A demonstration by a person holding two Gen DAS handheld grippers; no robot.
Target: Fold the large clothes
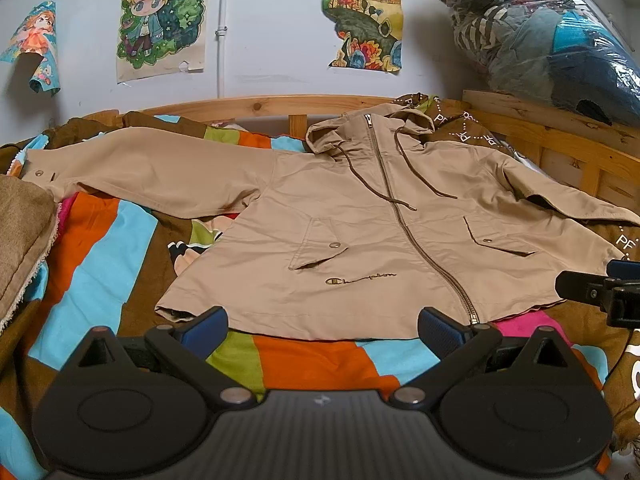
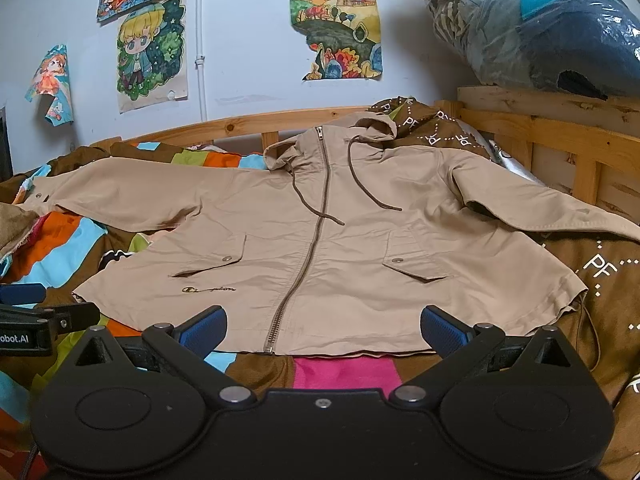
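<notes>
Both my left gripper [image 1: 322, 326] and right gripper [image 2: 323, 326] hover with fingers spread and empty, the jacket [image 1: 360, 224] flat on the bed just ahead, laid out for folding.

The jacket [image 1: 360, 232] in the middle of the frame is plain beige with a dark brown zip, brown cords and a small dark embroidered logo. Under it, the bedspread [image 1: 312, 360] has blocks of orange, sky blue, lime green, pink and brown; at the right edge it is brown with white dotted lines and letters. The bed frame [image 1: 256, 105] is pale yellow wood. Both grippers [image 2: 322, 330] are black with blue fingertips [image 2: 206, 330]. The upper wall is pale grey-blue with bright multicoloured drawings [image 1: 162, 20].
</notes>
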